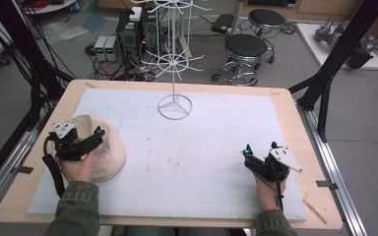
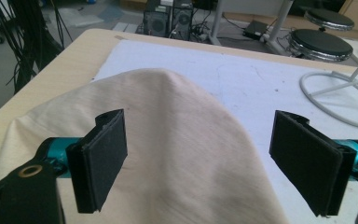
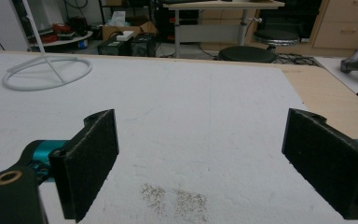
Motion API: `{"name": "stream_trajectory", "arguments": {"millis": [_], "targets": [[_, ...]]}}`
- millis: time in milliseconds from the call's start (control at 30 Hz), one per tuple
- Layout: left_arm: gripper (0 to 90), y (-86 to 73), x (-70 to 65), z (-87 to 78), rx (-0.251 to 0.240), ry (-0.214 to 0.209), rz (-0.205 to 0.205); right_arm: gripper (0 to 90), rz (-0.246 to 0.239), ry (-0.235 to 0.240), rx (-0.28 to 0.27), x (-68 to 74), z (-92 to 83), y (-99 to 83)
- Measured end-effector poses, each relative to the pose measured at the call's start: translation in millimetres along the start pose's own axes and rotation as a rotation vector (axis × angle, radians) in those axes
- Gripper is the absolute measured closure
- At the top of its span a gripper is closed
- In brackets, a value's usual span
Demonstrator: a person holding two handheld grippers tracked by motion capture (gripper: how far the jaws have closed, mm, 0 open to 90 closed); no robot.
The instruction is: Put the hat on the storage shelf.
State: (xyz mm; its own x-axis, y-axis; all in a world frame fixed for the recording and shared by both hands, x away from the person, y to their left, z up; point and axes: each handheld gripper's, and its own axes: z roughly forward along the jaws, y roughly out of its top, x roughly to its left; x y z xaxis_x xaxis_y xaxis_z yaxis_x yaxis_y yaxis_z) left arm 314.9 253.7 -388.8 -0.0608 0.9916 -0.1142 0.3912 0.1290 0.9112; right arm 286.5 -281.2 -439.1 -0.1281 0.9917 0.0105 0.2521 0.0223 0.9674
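Cloth of a cream colour, a soft cap-like hat (image 1: 106, 147), lies domed on the white mat (image 1: 202, 147) near the left edge of the counter (image 1: 285, 105), about midway along that edge. The left gripper (image 1: 86, 140) hangs just over the hat's near side, its fingers (image 2: 100, 158) spread wide and released, one to either side of the fabric's crown in the left gripper view; whether the pads brush the cloth cannot be told. The person's left hand (image 1: 78, 167) holds that gripper from the near edge. The right gripper (image 1: 261, 150) sits well apart, low over bare mat toward the near right corner, its fingers (image 3: 86, 161) likewise spread and holding nothing; a faint speckled stain (image 3: 175, 198) marks the mat between them. A white wire stand (image 1: 174, 105) rises from its ring base close to the middle of the far edge, clear of both grippers
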Motion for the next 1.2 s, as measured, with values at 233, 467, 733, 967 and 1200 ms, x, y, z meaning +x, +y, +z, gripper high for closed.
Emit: {"name": "stream_trajectory", "arguments": {"millis": [233, 467, 733, 967, 1200], "targets": [[19.4, 3.5, -17.9, 7.9, 0.041, -0.015, 0.031, 9.9, 0.0, 0.005, -0.003, 0.3, -0.4, 0.1], [20.0, 0.9, -26.9, 14.5, 0.099, -0.014, 0.03, 9.9, 0.004, 0.014, 0.001, 1.2, -0.3, 0.0], [21.7, -2.4, -30.6, 21.7, 0.171, -0.036, 0.028, 9.9, -0.008, 0.018, -0.001, 1.2, -0.1, -0.1], [23.9, -4.0, -29.9, 26.4, 0.216, -0.057, 0.019, 9.9, 0.0, 0.024, 0.004, 1.9, 0.0, -0.3], [25.6, -7.7, -25.2, 34.3, 0.271, -0.028, 0.008, 9.9, 0.001, 0.031, 0.003, 2.4, -0.2, -0.2]]}}
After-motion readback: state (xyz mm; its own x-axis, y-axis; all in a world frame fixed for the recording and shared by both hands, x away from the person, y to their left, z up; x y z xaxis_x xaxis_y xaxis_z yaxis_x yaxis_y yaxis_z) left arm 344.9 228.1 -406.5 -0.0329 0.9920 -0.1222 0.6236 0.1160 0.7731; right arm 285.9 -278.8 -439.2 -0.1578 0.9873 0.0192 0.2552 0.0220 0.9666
